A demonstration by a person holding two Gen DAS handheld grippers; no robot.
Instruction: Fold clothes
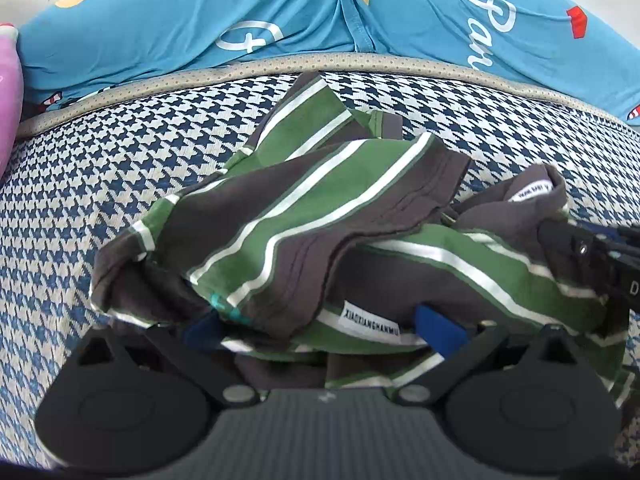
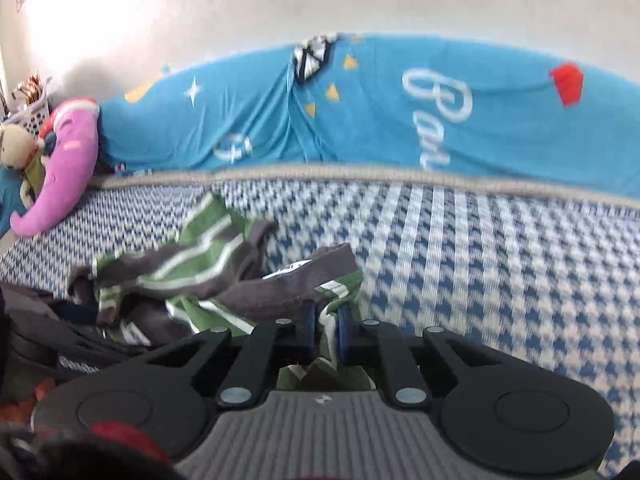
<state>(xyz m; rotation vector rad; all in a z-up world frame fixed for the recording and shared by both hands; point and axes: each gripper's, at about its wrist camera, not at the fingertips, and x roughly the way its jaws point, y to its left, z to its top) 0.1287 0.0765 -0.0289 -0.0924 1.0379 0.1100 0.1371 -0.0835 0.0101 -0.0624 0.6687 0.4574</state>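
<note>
Striped garment (image 1: 320,240): green, grey and white, one item, lying crumpled on the houndstooth mat (image 1: 100,184), short of the mat's beige border and the blue sheet (image 1: 160,20) beyond it. Not yet flat, so in my judgement folding proper has not begun.

My right gripper (image 2: 324,330): jaws almost together, the blue pads (image 2: 308,328) pinching a fold of the hem at the near right edge. I hold there to have a corner to draw the cloth out from.

My left gripper (image 1: 324,330): jaws wide apart, blue fingertips (image 1: 436,324) straddling the near left bunch by the white label (image 1: 370,320). Cloth lies between them, seemingly ungripped, though the heap hides part of one pad. Placed so as to take the opposite edge.

Pink plush toy (image 2: 68,168): far left of mat, clear of the work.
</note>
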